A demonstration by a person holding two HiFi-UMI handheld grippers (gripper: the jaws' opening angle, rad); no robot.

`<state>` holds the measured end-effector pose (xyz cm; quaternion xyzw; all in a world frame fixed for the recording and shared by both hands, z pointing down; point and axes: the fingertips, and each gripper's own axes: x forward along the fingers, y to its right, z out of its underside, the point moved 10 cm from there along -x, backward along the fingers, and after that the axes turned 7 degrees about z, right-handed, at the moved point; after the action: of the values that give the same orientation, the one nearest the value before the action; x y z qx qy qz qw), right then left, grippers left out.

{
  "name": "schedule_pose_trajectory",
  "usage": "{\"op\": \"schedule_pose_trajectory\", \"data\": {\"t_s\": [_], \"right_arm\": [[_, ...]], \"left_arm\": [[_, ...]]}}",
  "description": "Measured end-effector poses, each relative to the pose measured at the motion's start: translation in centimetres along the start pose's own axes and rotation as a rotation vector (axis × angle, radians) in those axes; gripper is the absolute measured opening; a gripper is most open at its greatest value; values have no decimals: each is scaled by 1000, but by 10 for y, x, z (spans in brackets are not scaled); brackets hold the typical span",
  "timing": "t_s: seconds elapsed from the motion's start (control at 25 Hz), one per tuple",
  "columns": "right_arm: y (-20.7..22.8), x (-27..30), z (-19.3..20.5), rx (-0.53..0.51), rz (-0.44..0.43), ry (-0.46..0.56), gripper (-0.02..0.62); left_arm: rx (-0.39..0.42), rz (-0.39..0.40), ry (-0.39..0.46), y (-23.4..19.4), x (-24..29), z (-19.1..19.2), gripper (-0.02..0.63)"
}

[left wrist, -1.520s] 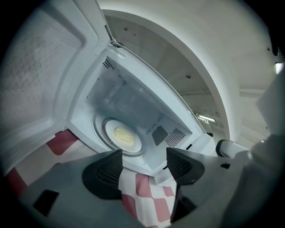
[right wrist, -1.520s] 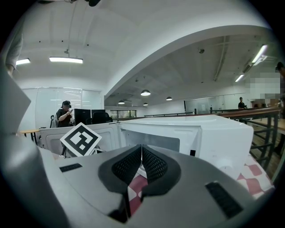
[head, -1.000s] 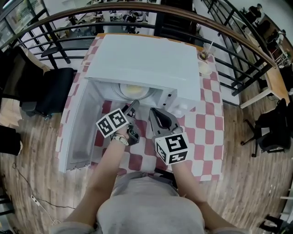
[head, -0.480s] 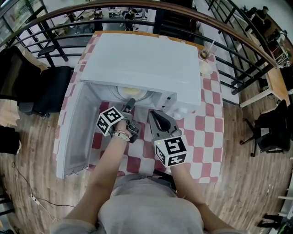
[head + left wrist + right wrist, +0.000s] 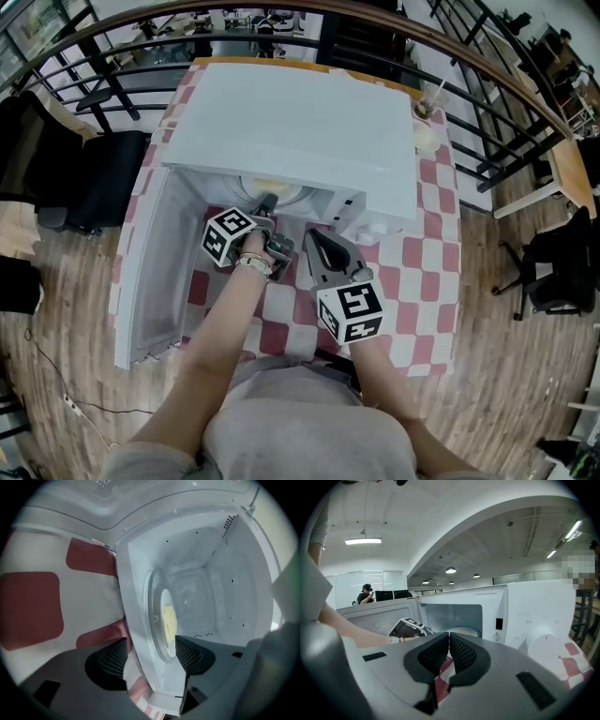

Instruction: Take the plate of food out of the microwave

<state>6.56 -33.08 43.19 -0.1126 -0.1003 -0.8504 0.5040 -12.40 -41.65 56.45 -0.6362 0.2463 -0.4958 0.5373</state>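
A large indoor hall with a plank floor (image 5: pixel 506 375) and a curved dark railing (image 5: pixel 487 103) under a wooden handrail surrounds the work area; strip and round ceiling lights show in the right gripper view, where a person (image 5: pixel 365 592) sits at monitors at the far left. A table under a red-and-white checked cloth (image 5: pixel 422 272) carries a white microwave (image 5: pixel 300 122), with its door (image 5: pixel 150 272) swung fully open to the left. A cup with a straw (image 5: pixel 420 117) stands at the table's far right corner.

Inside the cavity, on its floor, lies the plate (image 5: pixel 157 620): round and pale, with a flat patch of yellow food (image 5: pixel 168 620) at its centre.

The left gripper (image 5: pixel 150 657) reaches into the opening with its jaws spread; the plate's near rim and the cavity's front sill stand between them, one pad inside the cavity and one outside. The right gripper (image 5: pixel 449 641) hangs near the control panel with its pads pressed together on nothing.

The panel bears a round dial (image 5: pixel 541 641), a small warning triangle (image 5: pixel 496 635) and faint print too small to read. Each gripper's cube shows black-and-white square markers.
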Motion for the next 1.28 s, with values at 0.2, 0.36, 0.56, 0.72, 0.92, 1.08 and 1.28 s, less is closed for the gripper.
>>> {"op": "schedule_pose_trajectory", "data": {"t_s": [0.2,0.36,0.56,0.72,0.92,1.08,1.28], "right_arm": [[4,0,1,7,11,-9,28],[5,0,2,10,15,-11,28],[6,-2,4,13,21,-12,28],[5,-3,2,11,20,-6,28],[4,-5,2,10,19,-3,28],[0,-7,0,4,11,-1,28],[-2,-9,0,-2,9,0,28]], "left_arm": [[-47,-16,14,2,7,-1,308],[-53,-57,24,-1,7,-2,279],[-45,-52,21,0,8,-3,261],[-54,-60,23,-1,6,-2,253],[-50,-71,22,0,0,-1,225],[-46,-75,28,3,-6,-3,190],[-50,-72,26,5,-11,-3,154]]}}
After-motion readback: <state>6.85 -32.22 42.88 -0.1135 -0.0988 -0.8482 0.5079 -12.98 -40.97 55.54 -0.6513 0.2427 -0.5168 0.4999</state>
